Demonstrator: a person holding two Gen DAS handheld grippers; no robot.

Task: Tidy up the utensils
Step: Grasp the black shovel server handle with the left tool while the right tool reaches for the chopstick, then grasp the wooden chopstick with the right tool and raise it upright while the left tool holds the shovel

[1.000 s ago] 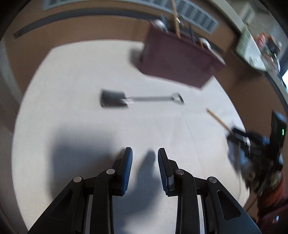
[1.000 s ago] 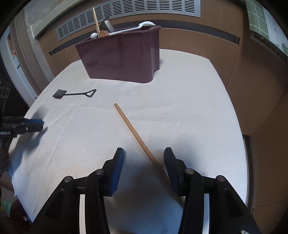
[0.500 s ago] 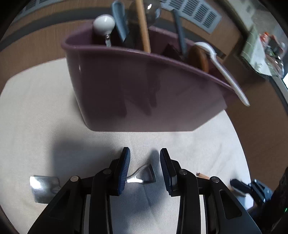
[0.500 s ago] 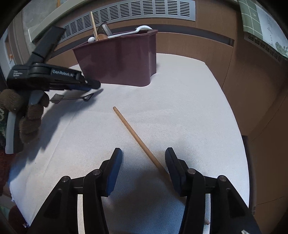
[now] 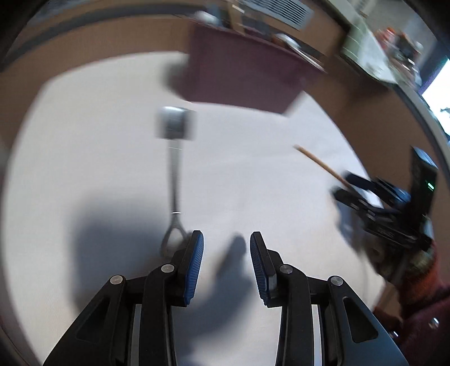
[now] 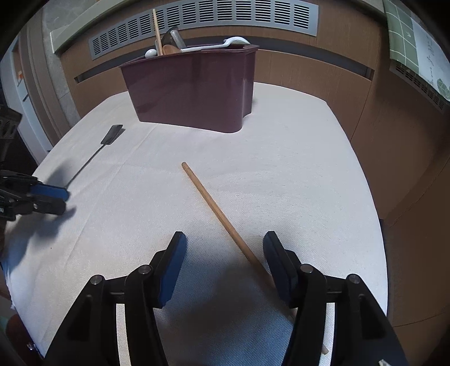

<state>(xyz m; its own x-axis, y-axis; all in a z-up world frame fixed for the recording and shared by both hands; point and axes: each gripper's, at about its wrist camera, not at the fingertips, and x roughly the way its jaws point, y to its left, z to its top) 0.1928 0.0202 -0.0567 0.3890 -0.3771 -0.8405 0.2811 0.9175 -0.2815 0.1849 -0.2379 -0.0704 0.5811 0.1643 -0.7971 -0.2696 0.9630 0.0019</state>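
Note:
A small metal spatula (image 5: pixel 173 157) lies on the white cloth, its blade toward the maroon utensil bin (image 5: pixel 239 76) and its loop end just left of my left gripper (image 5: pixel 226 239). That gripper is open with nothing between its pads; its view is blurred. A wooden stick (image 6: pixel 216 209) lies slantwise on the cloth and runs between the fingers of my right gripper (image 6: pixel 225 242), close to the right finger (image 6: pixel 277 253). Those jaws are opening and the pads do not press on the stick. The bin (image 6: pixel 194 87) holds several utensils.
The cloth-covered table (image 6: pixel 309 169) ends at a wooden wall with a vent grille (image 6: pixel 225 17) behind the bin. The left gripper (image 6: pixel 47 197) shows at the left edge of the right wrist view, and the spatula (image 6: pixel 109 138) lies beyond it.
The left gripper swung up close to the bin and came back. The spatula now points its handle at that gripper instead of lying crosswise. The right jaws have widened around the stick.

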